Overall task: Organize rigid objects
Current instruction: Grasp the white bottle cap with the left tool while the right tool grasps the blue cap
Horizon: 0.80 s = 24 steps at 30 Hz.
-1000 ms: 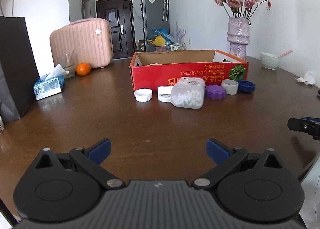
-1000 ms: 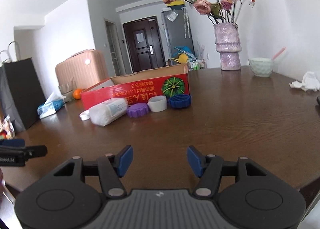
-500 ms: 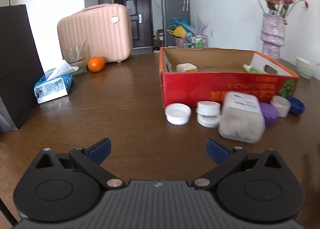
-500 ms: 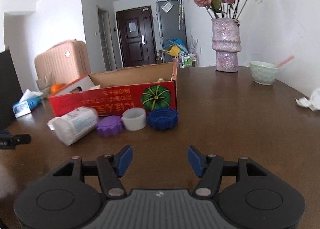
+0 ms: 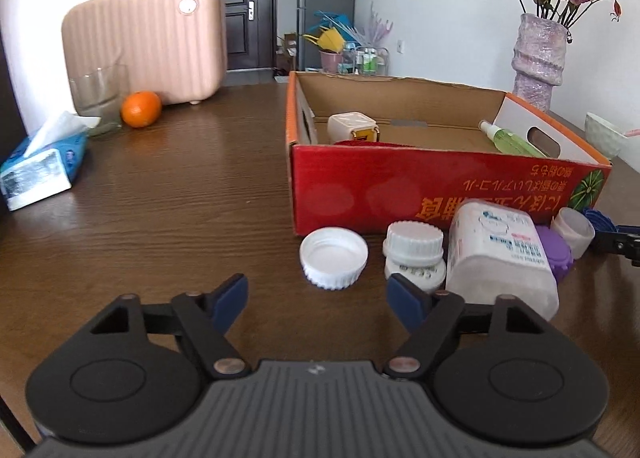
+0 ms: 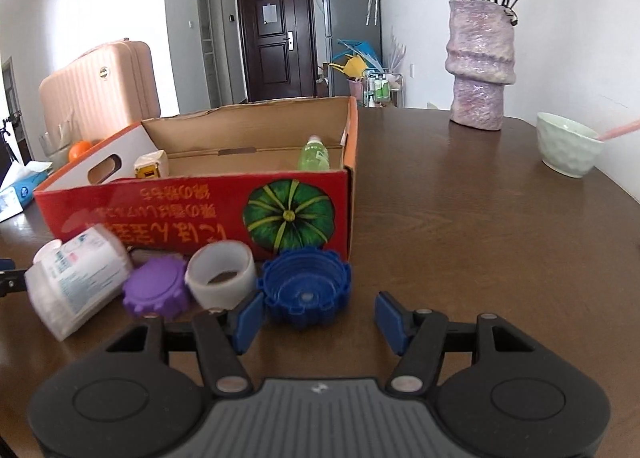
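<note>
left tongs [image 5: 317, 298]: parted, just narrowed, nothing between; white cap [image 5: 333, 252] just ahead on worktop [image 5: 180, 197]. right tongs [image 6: 319, 318]: parted, empty, blue cap [image 6: 306, 286] before them. centre each cap, then clench; red box [image 6: 192, 209] is behind.

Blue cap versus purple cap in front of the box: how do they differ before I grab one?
The blue cap lies open side up, hollow showing; the purple cap lies closed top up. Blue sits nearest the right gripper; purple is beside the white bottle. Both have notched rims and rest on the table.
</note>
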{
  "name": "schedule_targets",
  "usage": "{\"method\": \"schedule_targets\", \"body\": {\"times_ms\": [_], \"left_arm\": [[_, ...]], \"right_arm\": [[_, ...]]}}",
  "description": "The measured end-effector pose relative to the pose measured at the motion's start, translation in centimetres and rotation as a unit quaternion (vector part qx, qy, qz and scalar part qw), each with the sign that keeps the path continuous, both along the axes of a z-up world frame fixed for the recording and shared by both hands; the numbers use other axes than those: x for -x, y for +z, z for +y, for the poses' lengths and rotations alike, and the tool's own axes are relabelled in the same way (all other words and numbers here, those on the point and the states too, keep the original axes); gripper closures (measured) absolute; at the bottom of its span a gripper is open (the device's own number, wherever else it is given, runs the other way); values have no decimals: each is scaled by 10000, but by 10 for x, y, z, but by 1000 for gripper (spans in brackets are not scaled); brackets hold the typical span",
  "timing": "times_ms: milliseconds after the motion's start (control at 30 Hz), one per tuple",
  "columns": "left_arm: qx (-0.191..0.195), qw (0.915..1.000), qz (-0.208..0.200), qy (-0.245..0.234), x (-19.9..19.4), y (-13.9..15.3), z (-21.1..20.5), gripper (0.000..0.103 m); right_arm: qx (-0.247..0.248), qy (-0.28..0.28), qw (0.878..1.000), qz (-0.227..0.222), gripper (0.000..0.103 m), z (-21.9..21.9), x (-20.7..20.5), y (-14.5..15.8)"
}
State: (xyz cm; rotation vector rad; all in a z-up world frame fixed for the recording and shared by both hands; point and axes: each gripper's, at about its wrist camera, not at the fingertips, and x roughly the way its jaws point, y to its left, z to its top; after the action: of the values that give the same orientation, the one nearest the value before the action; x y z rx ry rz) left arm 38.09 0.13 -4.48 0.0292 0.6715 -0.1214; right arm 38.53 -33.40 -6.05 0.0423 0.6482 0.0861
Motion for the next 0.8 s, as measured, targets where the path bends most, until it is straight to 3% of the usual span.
{"method": "schedule_targets", "body": {"times_ms": [167, 433, 533, 800], "left_arm": [[21, 10000, -10, -56, -14, -1, -5, 35], [82, 9999, 52, -54, -22, -4, -5, 62], [141, 9999, 67, -38, -20, -2, -3, 62], [123, 9998, -134, 57, 26, 15, -3, 62]], "right_arm": [[25, 127, 9999, 54, 43, 2, -11, -2], [32, 135, 9999, 67, 43, 0, -16, -2], [-9, 125, 9999, 59, 50, -1, -16, 0], [-142, 92, 9998, -104, 50, -4, 24, 12]]}}
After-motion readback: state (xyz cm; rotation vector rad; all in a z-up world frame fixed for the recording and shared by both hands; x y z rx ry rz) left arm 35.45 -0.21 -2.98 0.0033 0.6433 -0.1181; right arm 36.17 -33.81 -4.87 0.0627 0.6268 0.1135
